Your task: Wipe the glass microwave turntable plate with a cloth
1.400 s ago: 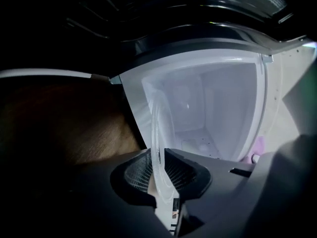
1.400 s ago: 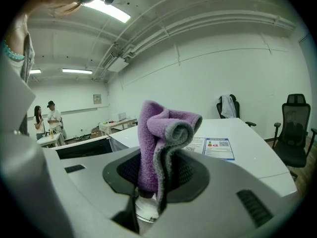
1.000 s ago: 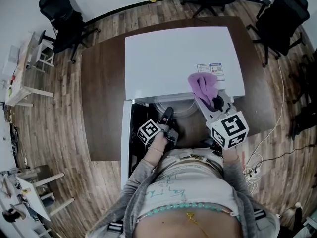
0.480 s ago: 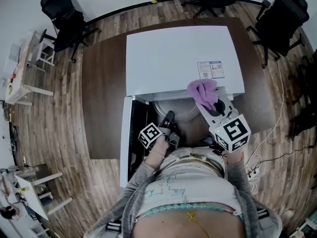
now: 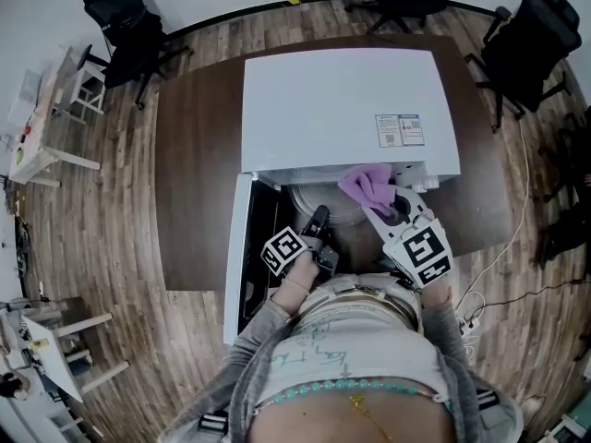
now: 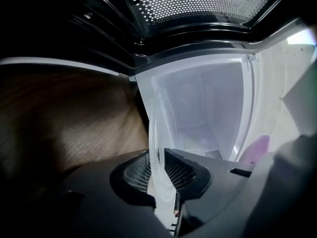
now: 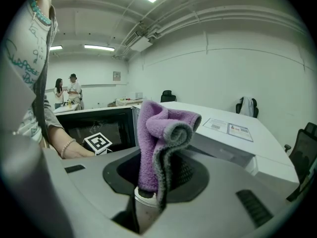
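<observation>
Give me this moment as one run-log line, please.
left gripper: shut on glass turntable plate, at open microwave | right gripper: shut on purple cloth | wiping contact: unclear

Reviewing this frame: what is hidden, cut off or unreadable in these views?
- Glass plate: the left gripper view shows it nearly edge-on, clamped in the left gripper, so how clean its face is cannot be told. In the head view, the microwave top covers most of it.
- Right gripper: the clamped cloth covers its pads.
- Label: print too small, head view.
</observation>
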{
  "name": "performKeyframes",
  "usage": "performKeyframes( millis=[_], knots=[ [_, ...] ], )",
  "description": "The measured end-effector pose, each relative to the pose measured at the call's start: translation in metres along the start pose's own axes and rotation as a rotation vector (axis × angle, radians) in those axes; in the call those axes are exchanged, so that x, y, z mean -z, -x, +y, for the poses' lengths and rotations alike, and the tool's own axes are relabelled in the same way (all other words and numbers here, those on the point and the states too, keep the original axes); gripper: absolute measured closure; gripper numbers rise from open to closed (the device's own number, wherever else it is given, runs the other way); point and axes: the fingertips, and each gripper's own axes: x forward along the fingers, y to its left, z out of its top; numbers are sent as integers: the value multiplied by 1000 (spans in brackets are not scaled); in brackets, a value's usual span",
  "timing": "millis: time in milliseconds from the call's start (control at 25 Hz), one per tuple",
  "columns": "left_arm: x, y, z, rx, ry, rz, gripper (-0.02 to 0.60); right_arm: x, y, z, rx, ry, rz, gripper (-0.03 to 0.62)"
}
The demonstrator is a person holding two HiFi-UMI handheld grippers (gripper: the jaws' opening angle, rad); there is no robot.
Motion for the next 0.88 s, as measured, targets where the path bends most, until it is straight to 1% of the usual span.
performKeyframes(
  millis=[240,400,600,760,880],
  knots=[
    [-1,0,1,-3,-15,7,509,37,-38,5,-24,57,162,480],
    [0,1,1,-3,-16,23,509,52,-62,2,-20,66,237,479],
    [1,4,4,-7,-18,37,509,75,-94,-6,19,144,366,479],
    [0,4,4,-6,-34,42,509,89,-114,-7,23,203,438,479],
    [0,2,5,-4,-30,55,509,102,-124,-7,20,244,480,479]
  ],
)
